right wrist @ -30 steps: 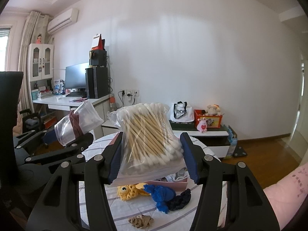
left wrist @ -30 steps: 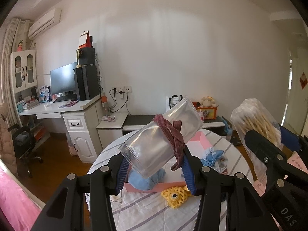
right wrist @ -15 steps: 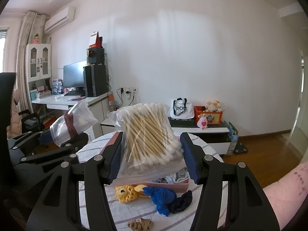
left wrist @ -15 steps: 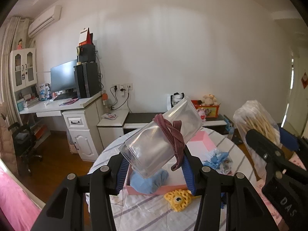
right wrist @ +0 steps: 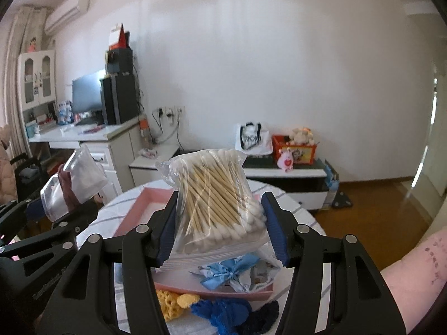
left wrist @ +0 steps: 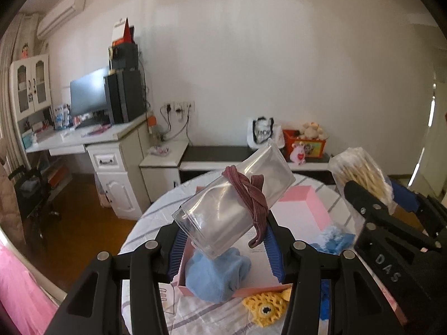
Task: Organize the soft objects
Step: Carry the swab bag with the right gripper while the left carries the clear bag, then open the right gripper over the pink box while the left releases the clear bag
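Observation:
My left gripper (left wrist: pixel 226 240) is shut on a clear plastic pack (left wrist: pixel 232 203) bound with a maroon elastic band (left wrist: pixel 248 192), held tilted above the pink tray (left wrist: pixel 304 206). My right gripper (right wrist: pixel 220 229) is shut on a bag of cotton swabs (right wrist: pixel 215 192), also over the pink tray (right wrist: pixel 145 209). In the tray lie a light blue cloth (left wrist: pixel 215 273) and a blue bow (right wrist: pixel 229 270). The two grippers hang side by side, the swab bag (left wrist: pixel 360 176) to the right of the pack.
The tray sits on a round table with a striped cloth (left wrist: pixel 156 217). A yellow crochet piece (left wrist: pixel 265 310) and a blue crochet piece (right wrist: pixel 223 312) lie in front of the tray. A desk with monitor (left wrist: pixel 89 95) stands left, a low cabinet (right wrist: pixel 285 173) behind, a pink sleeve (right wrist: pixel 413 273) at right.
Both grippers have moved forward over the table, so the tray now lies closer under them. Each still grips its pack as before.

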Motion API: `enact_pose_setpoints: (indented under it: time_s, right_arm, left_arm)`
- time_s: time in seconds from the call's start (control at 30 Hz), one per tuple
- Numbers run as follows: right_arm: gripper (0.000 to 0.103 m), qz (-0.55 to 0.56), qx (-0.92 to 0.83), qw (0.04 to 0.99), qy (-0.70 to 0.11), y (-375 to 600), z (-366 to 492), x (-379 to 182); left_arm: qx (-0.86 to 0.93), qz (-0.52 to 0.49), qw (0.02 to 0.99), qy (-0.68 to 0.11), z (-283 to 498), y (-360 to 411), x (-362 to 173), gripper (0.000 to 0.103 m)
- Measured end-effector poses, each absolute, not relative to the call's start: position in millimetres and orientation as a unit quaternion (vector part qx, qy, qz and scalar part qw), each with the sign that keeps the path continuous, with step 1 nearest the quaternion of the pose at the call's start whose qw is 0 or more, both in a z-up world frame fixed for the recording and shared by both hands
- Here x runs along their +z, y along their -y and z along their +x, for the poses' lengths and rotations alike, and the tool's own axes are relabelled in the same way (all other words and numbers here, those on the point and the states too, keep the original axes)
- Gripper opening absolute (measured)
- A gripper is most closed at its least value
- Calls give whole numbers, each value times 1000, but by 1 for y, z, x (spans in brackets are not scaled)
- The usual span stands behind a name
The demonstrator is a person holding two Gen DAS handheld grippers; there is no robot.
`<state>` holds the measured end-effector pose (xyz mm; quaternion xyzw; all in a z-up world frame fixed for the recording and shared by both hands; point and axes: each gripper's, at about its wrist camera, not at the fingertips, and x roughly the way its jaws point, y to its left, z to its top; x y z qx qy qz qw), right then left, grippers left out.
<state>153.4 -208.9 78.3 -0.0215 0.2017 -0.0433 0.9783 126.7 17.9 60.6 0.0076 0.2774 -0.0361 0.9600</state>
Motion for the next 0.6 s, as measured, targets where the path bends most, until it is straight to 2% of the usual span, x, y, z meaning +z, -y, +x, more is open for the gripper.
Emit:
enact_pose_setpoints:
  time_s: [0.47,0.6]
  right_arm:
    - [54,-18,-54,943,-327,214,253,16]
    - [56,-1,-50,934,-355,224,269,-1]
  left_arm:
    - [-9,24,925,-380,277,34,39,47]
    - [-14,28,917,-398,320,35,40,52]
